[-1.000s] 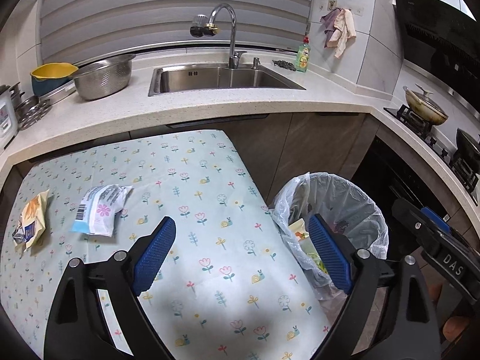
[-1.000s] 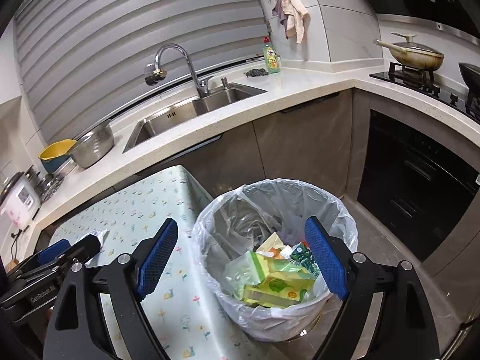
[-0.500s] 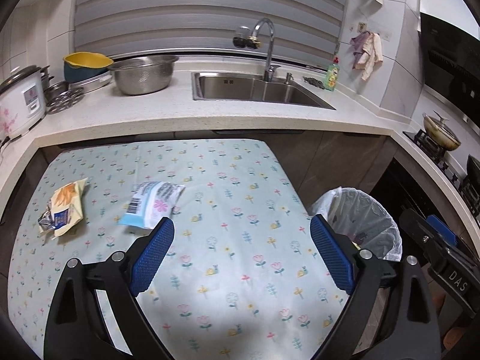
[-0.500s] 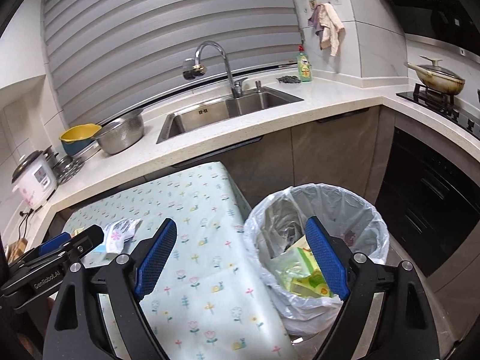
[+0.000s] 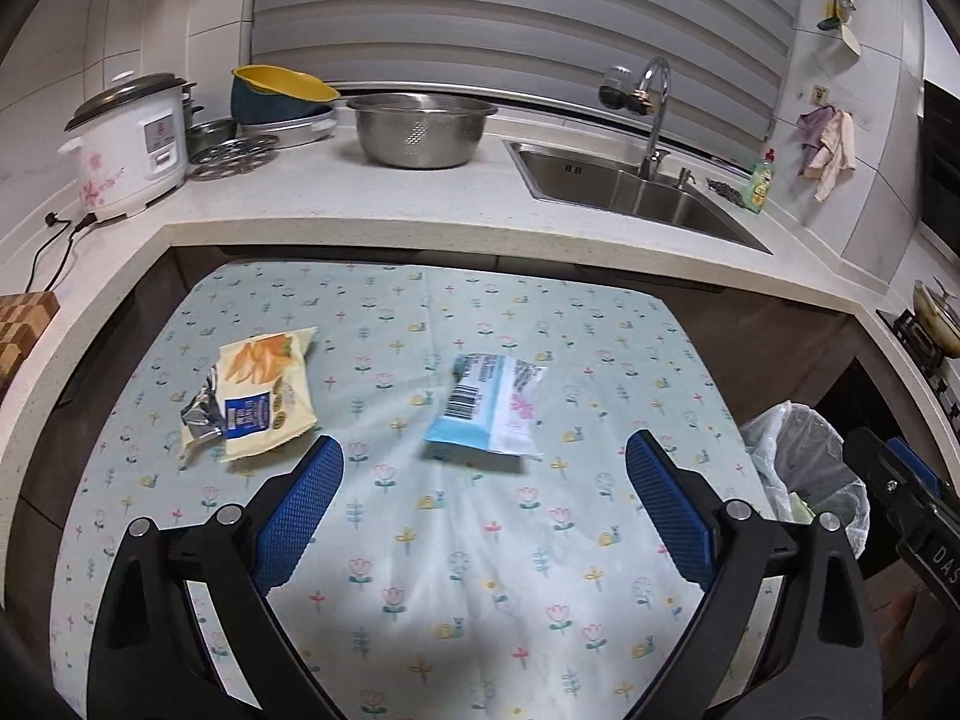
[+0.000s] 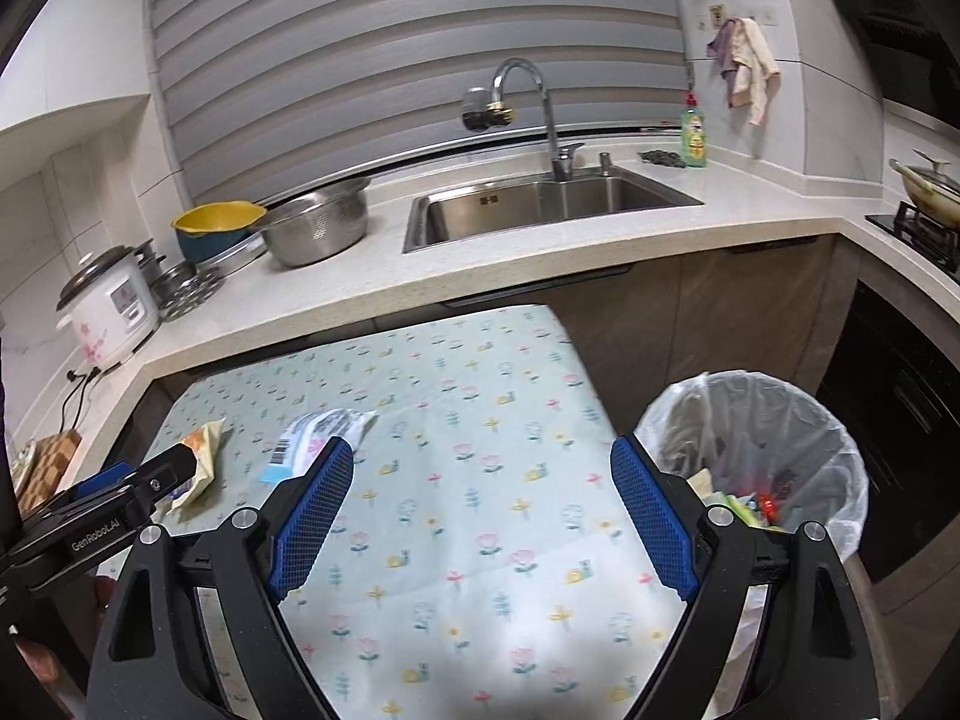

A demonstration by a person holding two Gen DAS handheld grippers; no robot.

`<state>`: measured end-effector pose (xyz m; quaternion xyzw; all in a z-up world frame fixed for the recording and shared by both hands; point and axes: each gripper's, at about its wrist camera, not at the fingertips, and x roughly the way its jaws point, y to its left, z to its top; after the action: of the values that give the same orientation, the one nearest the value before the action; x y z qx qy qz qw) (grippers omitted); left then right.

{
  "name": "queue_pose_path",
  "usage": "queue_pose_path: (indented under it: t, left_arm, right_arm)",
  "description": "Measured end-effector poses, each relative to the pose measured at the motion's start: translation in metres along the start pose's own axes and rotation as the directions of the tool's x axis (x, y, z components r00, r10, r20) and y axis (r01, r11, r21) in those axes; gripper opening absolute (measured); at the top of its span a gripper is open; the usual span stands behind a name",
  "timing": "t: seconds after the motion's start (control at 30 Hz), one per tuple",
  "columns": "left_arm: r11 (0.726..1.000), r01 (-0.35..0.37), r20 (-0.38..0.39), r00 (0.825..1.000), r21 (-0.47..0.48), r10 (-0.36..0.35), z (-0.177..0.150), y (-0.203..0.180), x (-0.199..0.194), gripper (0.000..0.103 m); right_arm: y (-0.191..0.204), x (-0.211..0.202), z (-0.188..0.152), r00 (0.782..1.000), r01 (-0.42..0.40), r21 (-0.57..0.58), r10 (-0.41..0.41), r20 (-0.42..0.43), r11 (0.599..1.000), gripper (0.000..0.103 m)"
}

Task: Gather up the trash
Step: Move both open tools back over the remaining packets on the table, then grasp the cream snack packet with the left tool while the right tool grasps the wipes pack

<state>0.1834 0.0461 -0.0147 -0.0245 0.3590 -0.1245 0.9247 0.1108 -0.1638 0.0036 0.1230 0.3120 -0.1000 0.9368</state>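
A blue and white wrapper (image 5: pixel 489 414) lies on the flowered tablecloth (image 5: pixel 456 540), just ahead of my open, empty left gripper (image 5: pixel 483 510). A yellow snack bag (image 5: pixel 258 399) lies to its left. Both show in the right wrist view, the wrapper (image 6: pixel 318 432) and the bag (image 6: pixel 201 450). My right gripper (image 6: pixel 480 516) is open and empty over the table's right part. The bin with a clear liner (image 6: pixel 762 456) stands off the table's right edge and holds several pieces of trash; it also shows in the left wrist view (image 5: pixel 804 468).
A white counter (image 5: pixel 360 204) wraps behind the table with a rice cooker (image 5: pixel 129 144), a steel colander (image 5: pixel 420 129), a yellow bowl (image 5: pixel 276 87) and a sink (image 5: pixel 624 186). A stove with a pan (image 6: pixel 927 186) is at the right.
Both grippers have swung left from the bin towards the table. The wrappers now lie close ahead of the left gripper. Both stay open and empty.
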Motion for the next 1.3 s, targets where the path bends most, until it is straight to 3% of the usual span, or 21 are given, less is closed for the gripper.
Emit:
queue_pose_path:
  t: [0.43, 0.8, 1.0, 1.3]
  left_arm:
    - [0.985, -0.125, -0.073, 0.99, -0.121, 0.117, 0.0, 0.105, 0.031, 0.093]
    - [0.967, -0.197, -0.139, 0.975, -0.165, 0.174, 0.007, 0.164, 0.08, 0.094]
    - [0.962, -0.2, -0.193, 0.967, -0.185, 0.164, 0.009, 0.178, 0.119, 0.094]
    - [0.968, -0.208, -0.242, 0.955, -0.141, 0.17, 0.006, 0.171, 0.17, 0.094]
  right_arm:
    - [0.088, 0.064, -0.013, 0.991, -0.088, -0.08, 0.079, -0.104, 0.993, 0.084]
    - [0.136, 0.142, -0.021, 0.978, -0.102, -0.126, 0.077, -0.195, 0.987, 0.084]
    - [0.153, 0.187, -0.024, 0.971, -0.092, -0.149, 0.055, -0.233, 0.985, 0.085]
    - [0.16, 0.239, -0.037, 0.956, -0.066, -0.152, 0.019, -0.292, 0.986, 0.085]
